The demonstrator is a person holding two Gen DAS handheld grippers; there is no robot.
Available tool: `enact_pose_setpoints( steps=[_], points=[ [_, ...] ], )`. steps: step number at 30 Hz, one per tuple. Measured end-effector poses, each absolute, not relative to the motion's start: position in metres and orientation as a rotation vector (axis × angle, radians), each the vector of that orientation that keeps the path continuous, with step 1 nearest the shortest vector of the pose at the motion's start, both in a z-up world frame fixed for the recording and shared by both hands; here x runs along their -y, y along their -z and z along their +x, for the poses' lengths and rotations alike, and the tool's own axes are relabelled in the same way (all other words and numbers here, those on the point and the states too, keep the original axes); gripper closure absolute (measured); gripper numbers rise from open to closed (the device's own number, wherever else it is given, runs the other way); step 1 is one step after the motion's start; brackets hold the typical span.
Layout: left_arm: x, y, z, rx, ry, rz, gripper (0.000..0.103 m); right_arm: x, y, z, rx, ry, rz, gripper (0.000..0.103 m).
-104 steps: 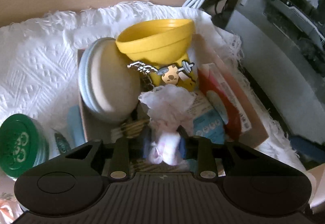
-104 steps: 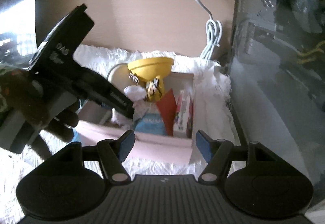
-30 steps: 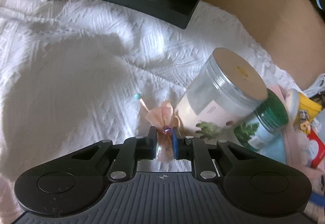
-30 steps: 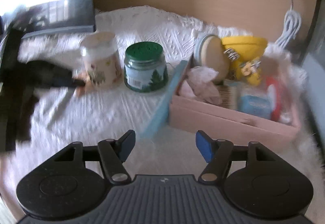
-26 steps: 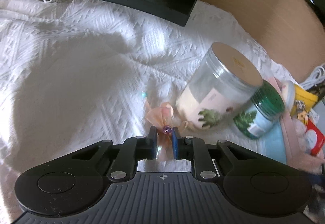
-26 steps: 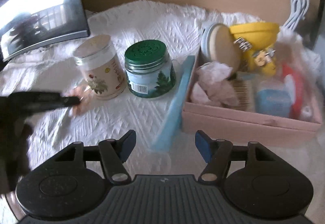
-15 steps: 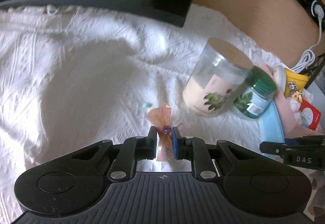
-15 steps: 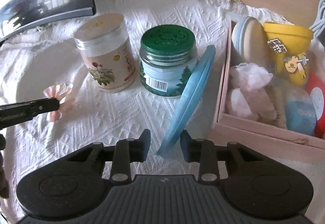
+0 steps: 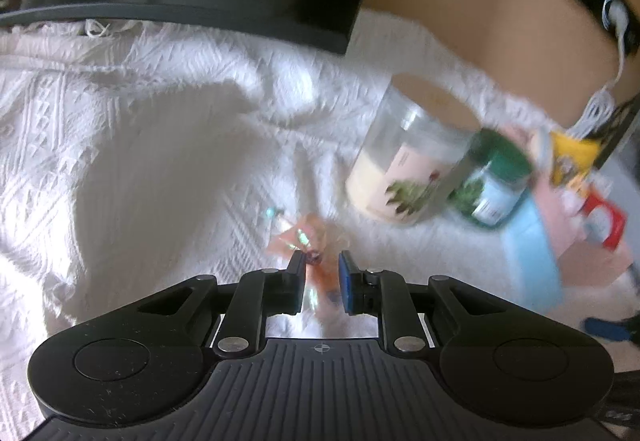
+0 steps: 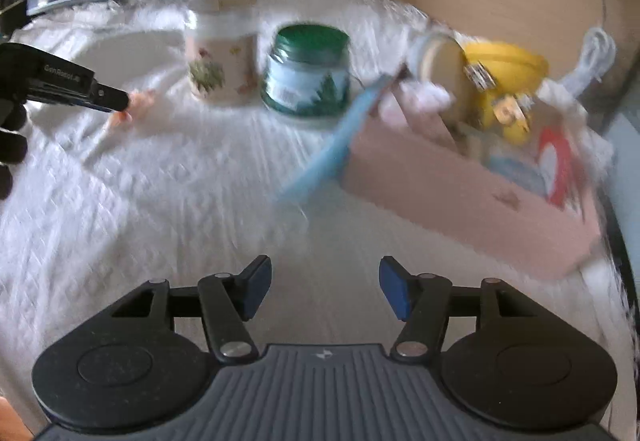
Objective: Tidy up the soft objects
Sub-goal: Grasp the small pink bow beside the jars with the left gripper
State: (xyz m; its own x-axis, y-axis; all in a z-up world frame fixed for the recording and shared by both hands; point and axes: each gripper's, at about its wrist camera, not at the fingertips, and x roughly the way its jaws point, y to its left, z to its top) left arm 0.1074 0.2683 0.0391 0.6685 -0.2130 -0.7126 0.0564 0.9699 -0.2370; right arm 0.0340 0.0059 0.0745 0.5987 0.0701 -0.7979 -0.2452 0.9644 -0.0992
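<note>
Left tongs (image 9: 322, 269) newly parted around pink bow (image 9: 304, 237) — right tongs (image 10: 325, 289) spread again.

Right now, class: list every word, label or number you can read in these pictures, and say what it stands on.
"GenRobot" (ending unclear): on the left gripper.
Labels on the cream jar, green jar and red packet: too blurred to read.
</note>
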Motion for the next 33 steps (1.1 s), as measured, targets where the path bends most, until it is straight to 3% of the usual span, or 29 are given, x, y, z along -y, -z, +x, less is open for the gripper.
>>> enact_pose_setpoints(
  steps=[5, 7, 13, 27, 33],
  points=[
    [-0.257, -0.029, 0.112, -0.844, 0.06, -0.144, 0.078, 0.013, -0.064, 0.028, -0.927, -0.121, -0.072, 0.03],
    [-0.255, -0.028, 0.113, -0.84, 0.05, -0.145, 0.078, 0.02, -0.061, 0.027, -0.926, -0.112, -0.007, 0.019],
    [-0.258, -0.026, 0.115, -0.833, 0.047, -0.193, 0.079, 0.017, -0.055, 0.023, -0.934, -0.114, 0.002, 0.0],
    [-0.278, -0.03, 0.114, -0.813, 0.006, -0.403, 0.079, 0.012, -0.053, 0.019, -0.906, -0.108, -0.018, 0.0],
    [-0.269, -0.024, 0.128, -0.815, -0.06, -0.348, 0.077, 0.013, -0.053, 0.018, -0.909, -0.121, -0.023, 0.0]
  ],
)
